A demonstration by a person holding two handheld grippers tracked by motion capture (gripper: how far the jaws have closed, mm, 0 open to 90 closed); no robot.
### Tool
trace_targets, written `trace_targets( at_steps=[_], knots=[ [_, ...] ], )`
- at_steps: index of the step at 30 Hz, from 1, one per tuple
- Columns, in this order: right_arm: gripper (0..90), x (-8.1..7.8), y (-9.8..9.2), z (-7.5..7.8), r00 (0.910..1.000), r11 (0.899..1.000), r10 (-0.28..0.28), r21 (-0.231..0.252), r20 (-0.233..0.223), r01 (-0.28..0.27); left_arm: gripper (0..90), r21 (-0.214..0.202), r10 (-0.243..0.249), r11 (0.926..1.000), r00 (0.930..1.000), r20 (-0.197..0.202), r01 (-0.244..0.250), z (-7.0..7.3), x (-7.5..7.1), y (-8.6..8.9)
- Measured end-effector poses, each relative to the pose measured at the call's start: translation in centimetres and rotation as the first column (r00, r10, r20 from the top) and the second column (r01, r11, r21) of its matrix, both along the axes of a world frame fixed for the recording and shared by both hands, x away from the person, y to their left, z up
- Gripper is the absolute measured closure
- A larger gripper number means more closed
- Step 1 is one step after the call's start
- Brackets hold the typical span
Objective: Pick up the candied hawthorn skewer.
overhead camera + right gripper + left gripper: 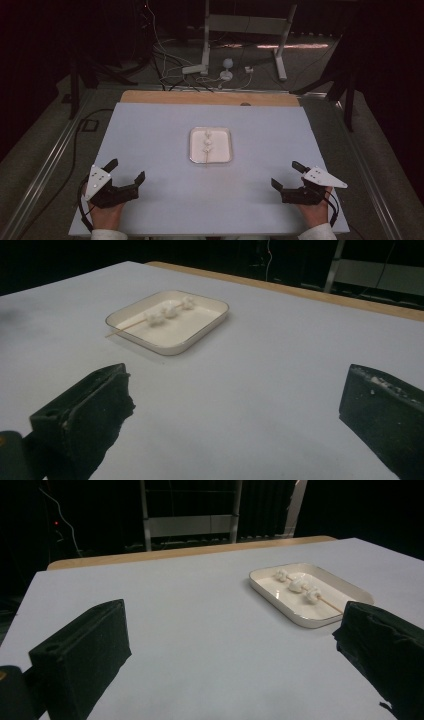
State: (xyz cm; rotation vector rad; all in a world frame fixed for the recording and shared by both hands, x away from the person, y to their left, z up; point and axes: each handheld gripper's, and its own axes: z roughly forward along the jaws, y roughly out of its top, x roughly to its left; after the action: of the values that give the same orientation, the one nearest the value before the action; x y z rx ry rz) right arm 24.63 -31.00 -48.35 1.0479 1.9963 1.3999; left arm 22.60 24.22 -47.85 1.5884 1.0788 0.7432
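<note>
Two grippers, both empty, jaws spread wide.
Your left gripper (126,170) and right gripper (287,173) sit near you; ahead between them, well apart, one tray (226,148) holds one skewer (208,150) threaded with three white pieces.

Your left gripper (235,645) and right gripper (240,410) are each cut off by the bottom edge of their own views. The white pieces (207,141) on the skewer (208,152) are too small to identify. The surroundings are dark.

Skewer (207,148) in tray (227,131), seemingly mid-table (150,130).
</note>
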Motion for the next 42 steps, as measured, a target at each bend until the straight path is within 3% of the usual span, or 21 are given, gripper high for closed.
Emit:
trace_targets(
  at_steps=[7, 9, 15, 23, 34, 42],
  knots=[
    [0.0, 0.0, 0.3, 0.0, 1.0, 1.0, -0.003, 0.002, 0.003, 0.003, 1.2, 0.0, 0.026, 0.9997, 0.9997, -0.002, -0.026, -0.1, 0.0, 0.2],
    [0.0, 0.0, 0.3, 0.0, 1.0, 1.0, -0.006, 0.001, 0.006, 0.006, 1.3, 0.02, 0.045, 0.9988, 0.9989, -0.012, -0.045, -0.2, 0.0, 0.1],
    [0.0, 0.0, 0.2, 0.0, 0.9999, 1.0, -0.014, 0.01, 0.008, 0.014, 1.3, 0.032, 0.045, 0.9985, 0.9986, -0.027, -0.044, 0.0, 0.1, -0.3],
    [0.0, 0.0, 0.0, 0.0, 0.9996, 0.999, -0.028, 0.021, 0.004, 0.028, 1.3, 0.006, -0.008, 0.9999, 0.9995, -0.029, 0.008, 1.7, 0.8, -2.1],
    [0.0, 0.0, 0.1, 0.0, 0.9996, 1.0, -0.029, 0.006, 0.005, 0.029, 1.3, 0.006, -0.058, 0.9982, 0.9958, -0.071, 0.059, 2.3, 2.9, -4.5],
    [0.0, 0.1, 0.1, 0.0, 0.9995, 1.0, -0.031, 0.004, 0.006, 0.031, 1.3, 0.016, -0.064, 0.9977, 0.9932, -0.097, 0.066, 2.7, 4.3, -5.9]
  ],
)
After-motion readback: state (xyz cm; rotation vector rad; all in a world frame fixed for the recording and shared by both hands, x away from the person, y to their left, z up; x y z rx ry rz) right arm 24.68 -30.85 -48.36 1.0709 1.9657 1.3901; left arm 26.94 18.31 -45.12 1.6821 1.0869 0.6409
